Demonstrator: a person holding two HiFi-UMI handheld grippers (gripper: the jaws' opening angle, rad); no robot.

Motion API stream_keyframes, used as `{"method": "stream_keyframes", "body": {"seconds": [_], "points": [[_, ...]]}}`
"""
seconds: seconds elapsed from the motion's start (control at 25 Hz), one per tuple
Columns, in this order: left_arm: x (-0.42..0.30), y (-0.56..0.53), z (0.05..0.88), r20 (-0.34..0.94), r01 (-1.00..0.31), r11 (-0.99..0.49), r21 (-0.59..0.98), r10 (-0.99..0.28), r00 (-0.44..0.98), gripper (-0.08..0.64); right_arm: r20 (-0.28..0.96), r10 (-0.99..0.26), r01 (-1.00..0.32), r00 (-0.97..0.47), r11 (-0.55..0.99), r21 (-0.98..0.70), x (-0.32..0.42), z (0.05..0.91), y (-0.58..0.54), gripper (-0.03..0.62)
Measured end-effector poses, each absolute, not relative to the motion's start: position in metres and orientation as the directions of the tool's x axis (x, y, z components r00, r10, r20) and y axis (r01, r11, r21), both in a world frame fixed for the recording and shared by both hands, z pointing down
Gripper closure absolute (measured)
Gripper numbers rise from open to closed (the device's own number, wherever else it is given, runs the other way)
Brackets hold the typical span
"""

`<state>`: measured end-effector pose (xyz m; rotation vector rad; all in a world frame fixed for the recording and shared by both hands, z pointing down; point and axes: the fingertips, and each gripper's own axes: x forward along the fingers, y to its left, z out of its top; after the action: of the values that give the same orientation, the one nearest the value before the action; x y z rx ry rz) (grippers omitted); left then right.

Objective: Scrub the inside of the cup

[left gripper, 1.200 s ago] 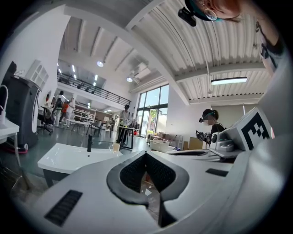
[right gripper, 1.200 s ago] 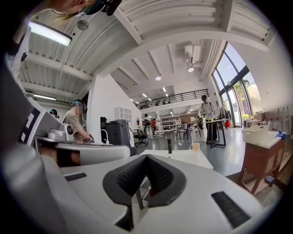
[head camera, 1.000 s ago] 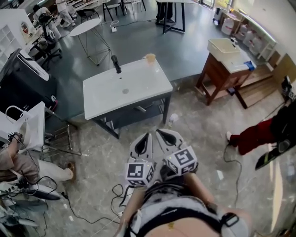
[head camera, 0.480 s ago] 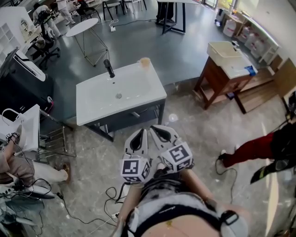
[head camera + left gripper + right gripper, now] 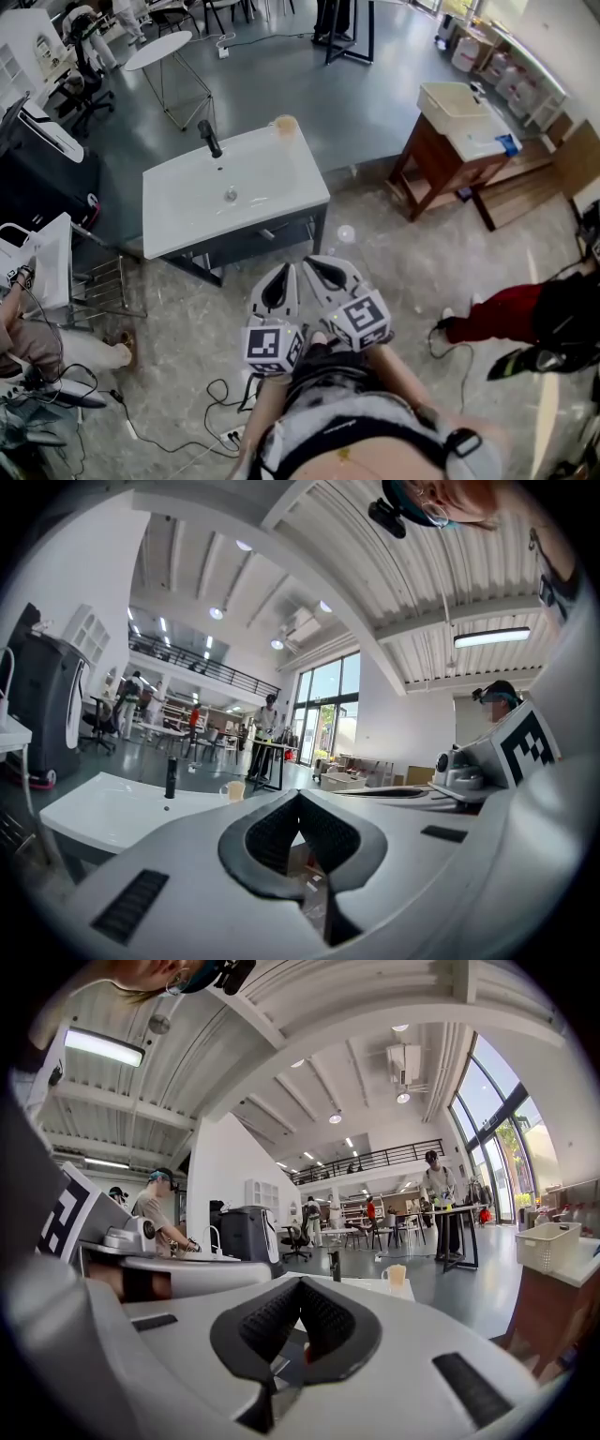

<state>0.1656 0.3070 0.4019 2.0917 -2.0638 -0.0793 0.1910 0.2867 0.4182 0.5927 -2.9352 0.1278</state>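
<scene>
a large workshop hall with a grey floor holds a white washbasin [image 5: 234, 202] on a dark frame. the cup [image 5: 286, 125] stands upright on the basin's far right corner, near the black faucet [image 5: 208, 138] but apart from it. the left gripper [image 5: 292, 274] and the right gripper [image 5: 319, 266] are held side by side close to the person's body, well apart from the basin, pointing toward it. both pairs of jaws are closed together, with nothing between the pads.

left hand-held gripper [image 5: 300, 274] | right hand-held gripper [image 5: 315, 265] | both pale grey, black ribbed pads [image 5: 272, 836] | 2 black-white marker cubes [image 5: 274, 347]
</scene>
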Motion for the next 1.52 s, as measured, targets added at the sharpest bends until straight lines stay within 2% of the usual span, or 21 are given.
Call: {"method": "stream_keyframes", "body": {"seconds": [0.4, 0.84, 1.52], "points": [[0.137, 0.281, 0.404, 0.109, -0.981, -0.054, 0.184, -0.991, 0.075, 0.547, 0.187, -0.436, -0.455, -0.881, 0.887, -0.075, 0.164, 0.424, 0.263, 0.592], [0.082, 0.224, 0.403, 0.105, -0.973, -0.162, 0.167, -0.978, 0.181, 0.548, 0.200, -0.508, -0.529, -0.838, 0.846, -0.069, 0.104, 0.417, 0.214, 0.592], [-0.004, 0.182, 0.411, 0.108, -0.954, -0.240, 0.177, -0.959, 0.261, 0.548, 0.186, -0.594, -0.614, -0.783, 0.786, -0.076, 0.025, 0.423, 0.168, 0.592]]}}
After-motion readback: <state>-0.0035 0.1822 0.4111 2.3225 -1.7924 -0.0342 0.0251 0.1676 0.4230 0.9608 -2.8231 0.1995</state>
